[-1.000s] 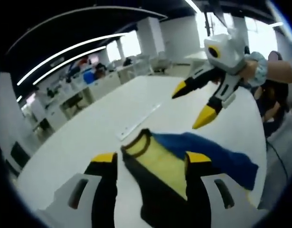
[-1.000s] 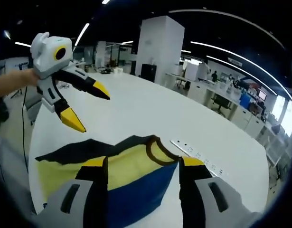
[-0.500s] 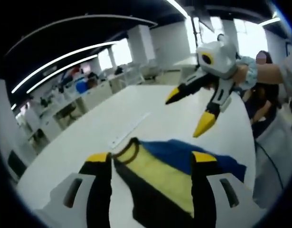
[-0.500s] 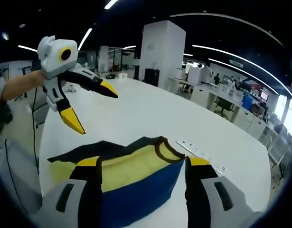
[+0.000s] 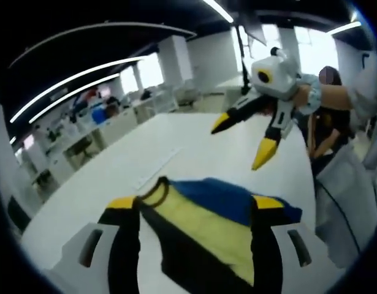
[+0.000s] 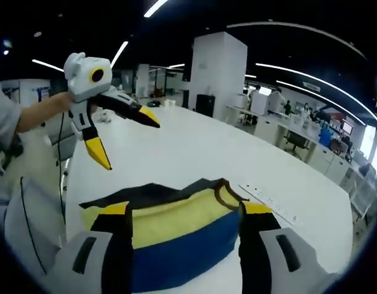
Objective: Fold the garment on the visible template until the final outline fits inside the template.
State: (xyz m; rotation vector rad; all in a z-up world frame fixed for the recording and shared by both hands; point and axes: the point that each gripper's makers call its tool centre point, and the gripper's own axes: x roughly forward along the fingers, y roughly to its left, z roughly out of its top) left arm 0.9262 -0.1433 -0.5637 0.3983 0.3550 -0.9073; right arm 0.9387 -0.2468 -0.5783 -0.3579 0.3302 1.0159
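- Yellow, blue and black garment (image 5: 206, 214), dark-trimmed collar (image 5: 152, 191) included, lying bunched on the white table (image 5: 114, 177); same garment (image 6: 176, 229) seen from the opposite side in the right gripper view.
- Left gripper (image 5: 194, 202): jaws apart, one to each side of the cloth, nothing visibly pinched; seen again raised above the table in the right gripper view (image 6: 124, 135), jaws spread and empty.
- Right gripper (image 6: 183, 208): jaws apart, framing the yellow and blue panels; also raised in the air in the left gripper view (image 5: 240, 144), yellow tips wide open, held by a hand (image 5: 323, 98).
- Key relation: garment directly ahead of and below each claw, long axis running across both views, roughly between the two grippers; collar toward the pale ruled strip (image 6: 271, 202) on the table.
- Nearness: neither gripper clearly closer; both off the cloth, each poised over its own end.
- Template outline: not discernible in either view.
- Judgement: fold not finished; next move likely a descent onto an edge for a grasp.
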